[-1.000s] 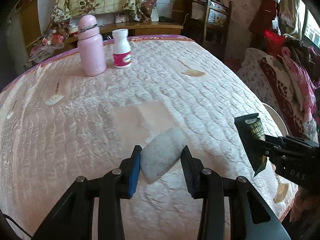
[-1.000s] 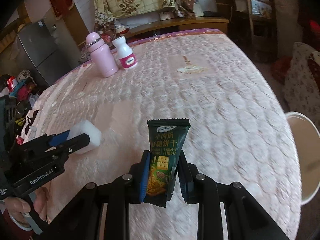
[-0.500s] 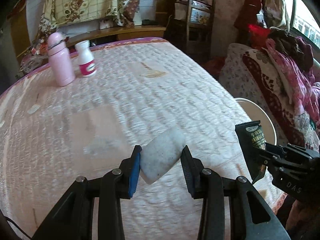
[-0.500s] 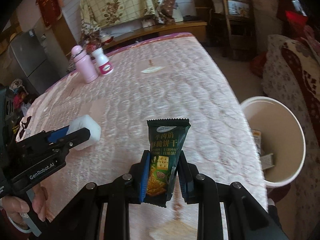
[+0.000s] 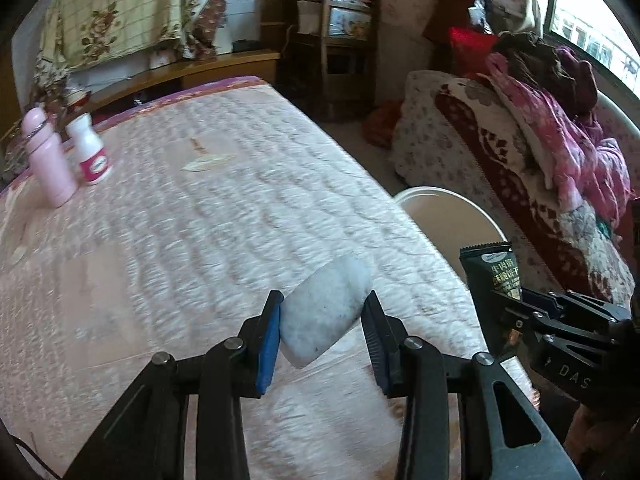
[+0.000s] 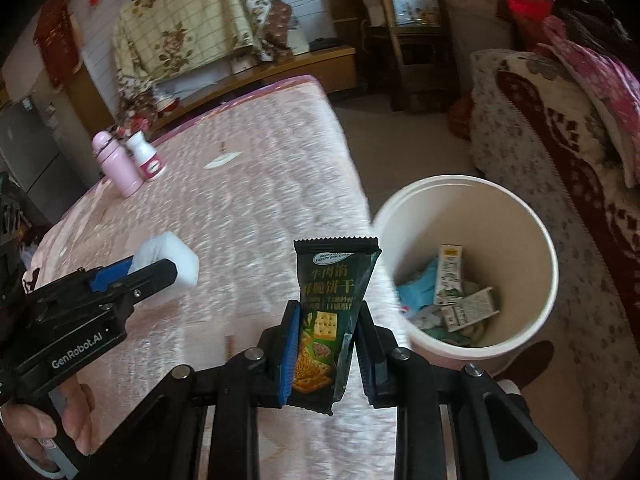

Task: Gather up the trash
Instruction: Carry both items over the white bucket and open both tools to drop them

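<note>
Here, from the left wrist, the left gripper [image 5: 320,328] clamps a white sponge [image 5: 325,312] above the near bed [image 5: 180,220]. From the right wrist, the right gripper [image 6: 326,344] pinches an upright biscuit packet [image 6: 326,312], bin [image 6: 536,320] just right.

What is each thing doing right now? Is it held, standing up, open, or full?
left gripper: shut on the white foam block.
right gripper: shut on the green biscuit wrapper, held upright.
white bin: open, on the floor beside the table, trash at the bottom.
pink bottle: upright, capped.
white bottle: upright, capped, beside the pink one.
table: covered with quilted cloth.
</note>
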Tool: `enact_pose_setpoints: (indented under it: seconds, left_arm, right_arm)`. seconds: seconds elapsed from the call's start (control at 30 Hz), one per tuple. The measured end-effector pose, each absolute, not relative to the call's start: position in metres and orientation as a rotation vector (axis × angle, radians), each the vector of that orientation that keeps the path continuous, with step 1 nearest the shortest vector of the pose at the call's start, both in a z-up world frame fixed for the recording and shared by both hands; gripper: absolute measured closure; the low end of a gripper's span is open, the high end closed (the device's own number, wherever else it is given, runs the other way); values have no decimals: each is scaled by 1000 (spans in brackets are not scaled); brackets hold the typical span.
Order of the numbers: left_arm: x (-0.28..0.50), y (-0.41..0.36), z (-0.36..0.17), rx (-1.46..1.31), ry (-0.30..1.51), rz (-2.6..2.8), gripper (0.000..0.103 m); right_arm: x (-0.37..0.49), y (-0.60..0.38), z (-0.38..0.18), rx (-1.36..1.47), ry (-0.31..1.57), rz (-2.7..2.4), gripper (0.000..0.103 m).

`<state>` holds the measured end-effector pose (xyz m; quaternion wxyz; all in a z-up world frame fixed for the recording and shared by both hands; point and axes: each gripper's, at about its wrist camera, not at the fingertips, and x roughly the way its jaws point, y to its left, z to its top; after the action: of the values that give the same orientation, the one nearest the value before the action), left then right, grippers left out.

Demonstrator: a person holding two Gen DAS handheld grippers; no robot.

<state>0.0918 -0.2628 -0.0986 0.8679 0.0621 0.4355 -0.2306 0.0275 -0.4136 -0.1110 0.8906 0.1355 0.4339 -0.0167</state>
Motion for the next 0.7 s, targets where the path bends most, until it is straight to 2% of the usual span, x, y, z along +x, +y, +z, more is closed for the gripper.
enact_pose_setpoints:
  seconds: [0.7]
  left_arm:
    - [109, -363, -107, 163, 951, -606, 62]
  right_arm:
    - [31, -503, -128, 339, 901, -181, 75]
